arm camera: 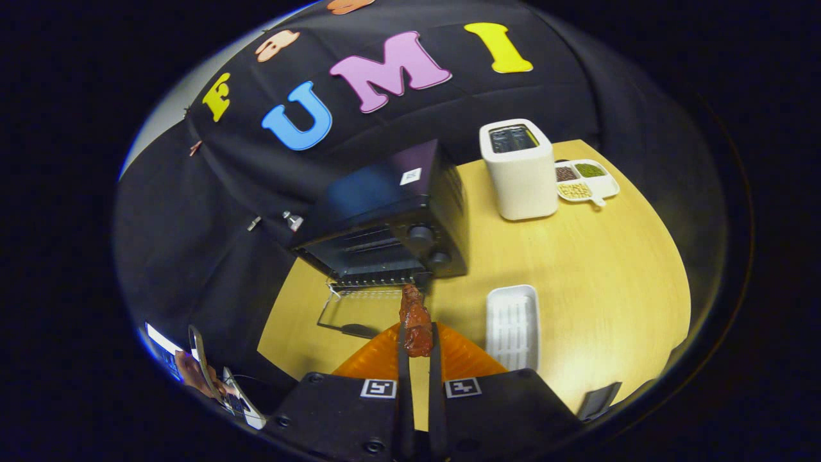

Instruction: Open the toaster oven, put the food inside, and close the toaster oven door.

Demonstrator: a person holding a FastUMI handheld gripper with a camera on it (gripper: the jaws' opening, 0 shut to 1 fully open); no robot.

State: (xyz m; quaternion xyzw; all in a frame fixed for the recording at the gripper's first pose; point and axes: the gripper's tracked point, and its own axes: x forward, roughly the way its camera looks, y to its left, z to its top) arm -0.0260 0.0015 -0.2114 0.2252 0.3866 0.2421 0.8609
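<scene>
In the gripper view, the gripper (417, 343) has its two fingers drawn narrow together, and both press on a reddish-brown glazed piece of food (415, 319) (it looks like a grilled meat chunk or a chicken wing, though the exact kind is hard to tell). The food stands upright between the fingertips and rises above them, its top end reaching toward the toaster oven.

The black toaster oven (391, 215) sits on the yellow wooden table (596, 282), just beyond the held food. Its glass door (356, 311) is folded down and lies open flat in front of the cavity, to the left of the food. A wire rack (375, 277) shows at the mouth of the cavity, and two round knobs (428, 247) sit one above the other on the oven's right front.

To the right of the fingers, near them, lies a white ribbed rectangular tray (512, 327). Under the fingers is an orange ribbed plate (378, 359), partly hidden by the gripper body.

Farther back on the table, right of the oven, stands a white toaster (519, 173), and just beside it a white divided dish (589, 181) holds dark, green and pale beans in separate compartments.

Low on the left, a person's hand (195, 375) rests at a device.
</scene>
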